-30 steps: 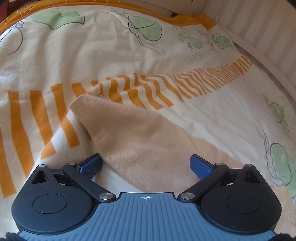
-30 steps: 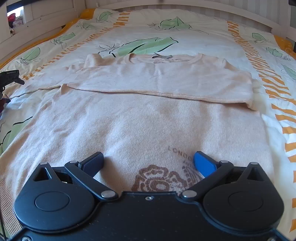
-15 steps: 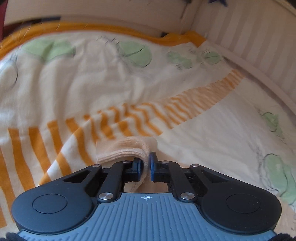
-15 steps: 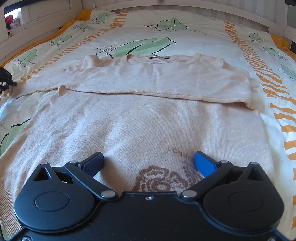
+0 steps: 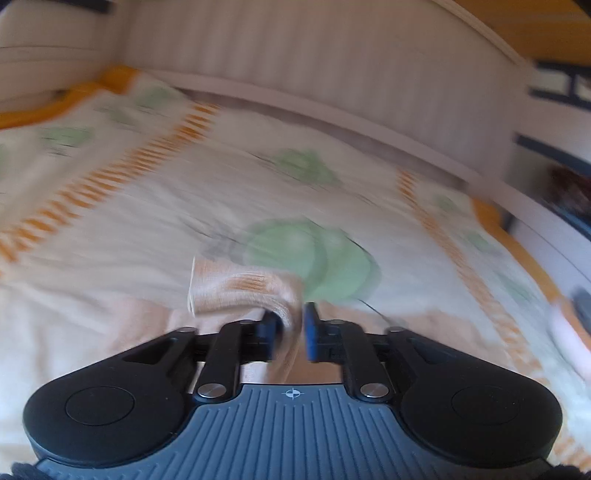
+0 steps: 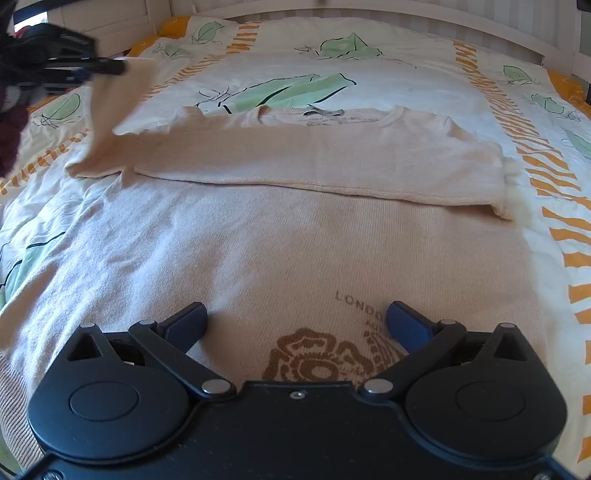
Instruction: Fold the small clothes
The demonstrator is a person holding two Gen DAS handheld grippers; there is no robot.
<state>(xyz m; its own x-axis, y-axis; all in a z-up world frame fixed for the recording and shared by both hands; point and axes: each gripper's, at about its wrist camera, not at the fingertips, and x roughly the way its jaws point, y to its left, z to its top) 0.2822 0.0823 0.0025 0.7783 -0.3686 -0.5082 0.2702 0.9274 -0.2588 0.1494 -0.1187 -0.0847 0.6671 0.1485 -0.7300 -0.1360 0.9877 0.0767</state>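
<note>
A beige sweater (image 6: 295, 240) with a brown flower print lies flat on the bed, its right sleeve folded across the chest. My left gripper (image 5: 290, 325) is shut on the cuff of the left sleeve (image 5: 243, 291) and holds it lifted above the bed; the view is blurred. In the right wrist view the left gripper (image 6: 107, 68) shows at the upper left with the sleeve (image 6: 110, 122) hanging from it. My right gripper (image 6: 297, 321) is open and empty, low over the sweater's lower part near the print (image 6: 325, 362).
The bedspread (image 6: 369, 85) is white with green leaves and orange stripes. A white slatted headboard (image 5: 332, 55) stands at the far end, and a wooden side rail (image 6: 110, 22) runs along the left.
My left gripper closed on the sleeve cuff, then lifted it and swung it toward the middle of the bed. The right gripper has stayed still and open.
</note>
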